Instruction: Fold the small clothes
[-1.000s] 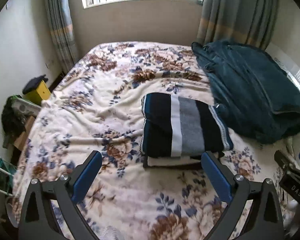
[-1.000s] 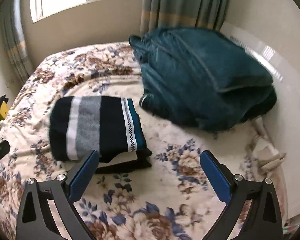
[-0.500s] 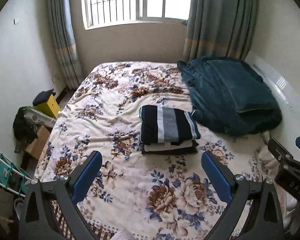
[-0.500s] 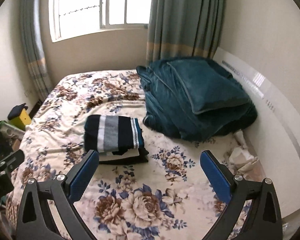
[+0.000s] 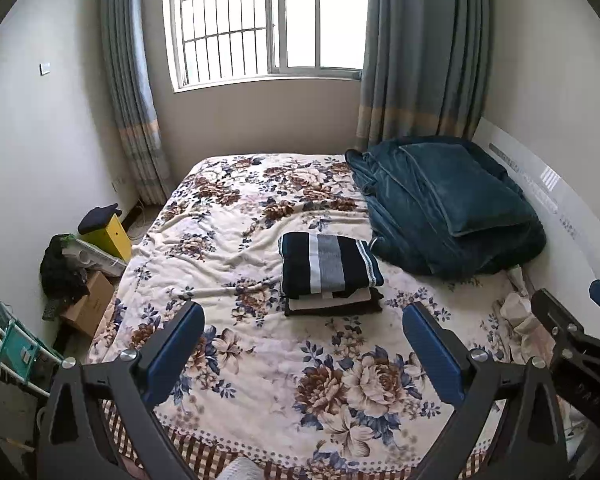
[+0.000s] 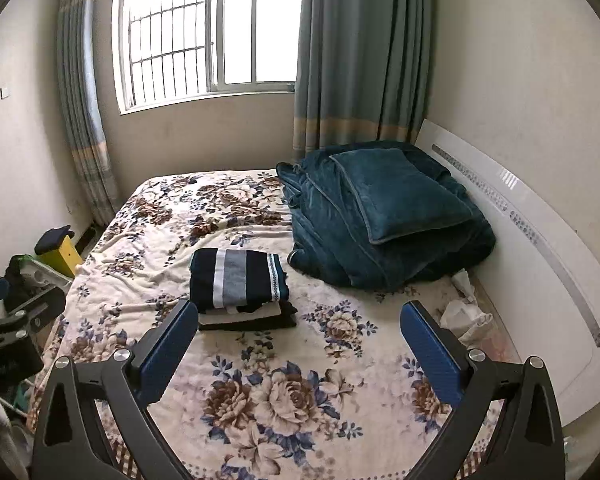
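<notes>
A stack (image 5: pixel 330 280) of folded clothes lies on the bed (image 5: pixel 260 360), ahead of both grippers and well apart from them. On top is a soft knit folded into a neat rectangle (image 6: pixel 238 280), dark navy with a white and a grey band and a patterned teal edge; below it are a cream layer and a black one, edges squared. The left gripper (image 5: pixel 304 344) is spread wide and empty, its blue pads flat and rubbery on black angular arms. The right gripper (image 6: pixel 300 338) is likewise wide and empty. The bed's fleecy floral cover is rumpled. Beyond the stack to the right sits a plush teal blanket (image 5: pixel 448 208), loosely folded.
</notes>
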`<state>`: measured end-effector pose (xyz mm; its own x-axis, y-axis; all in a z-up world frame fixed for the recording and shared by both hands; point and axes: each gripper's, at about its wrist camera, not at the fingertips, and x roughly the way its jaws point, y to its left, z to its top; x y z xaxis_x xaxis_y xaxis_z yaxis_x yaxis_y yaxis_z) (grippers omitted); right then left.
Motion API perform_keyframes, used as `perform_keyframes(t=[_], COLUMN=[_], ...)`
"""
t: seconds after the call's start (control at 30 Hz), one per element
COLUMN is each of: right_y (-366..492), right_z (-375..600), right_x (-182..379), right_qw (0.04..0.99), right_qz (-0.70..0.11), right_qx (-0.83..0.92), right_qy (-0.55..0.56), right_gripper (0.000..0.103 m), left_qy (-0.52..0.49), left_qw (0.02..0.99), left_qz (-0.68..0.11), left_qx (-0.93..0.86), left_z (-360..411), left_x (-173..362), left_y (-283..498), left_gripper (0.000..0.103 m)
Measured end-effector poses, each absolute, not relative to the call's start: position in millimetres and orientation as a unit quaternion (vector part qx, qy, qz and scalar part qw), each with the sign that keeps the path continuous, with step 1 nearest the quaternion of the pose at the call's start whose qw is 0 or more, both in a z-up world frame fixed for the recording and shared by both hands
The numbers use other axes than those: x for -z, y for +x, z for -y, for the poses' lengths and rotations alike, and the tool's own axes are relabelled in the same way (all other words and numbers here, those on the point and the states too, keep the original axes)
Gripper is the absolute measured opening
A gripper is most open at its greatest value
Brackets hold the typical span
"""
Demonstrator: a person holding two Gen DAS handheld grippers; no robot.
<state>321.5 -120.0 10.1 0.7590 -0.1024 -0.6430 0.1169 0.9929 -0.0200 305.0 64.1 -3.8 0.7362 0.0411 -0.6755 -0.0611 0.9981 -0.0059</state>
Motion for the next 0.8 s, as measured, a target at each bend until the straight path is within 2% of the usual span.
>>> perform_keyframes(t=[0.8], right_y=[327.6], right_z=[134.6], right_x=[-9.2], right_qw=[0.938], right_qz=[-0.345], right_qx=[0.030], right_qy=[0.021], right_gripper=[0.103], left_qy=[-0.014], left_qw=[0.925], left_qz=[-0.378], left_qx=[-0.048], left_z=[-57.8], left_x=[6.2], left_y=[293.0], left_gripper=[0.103])
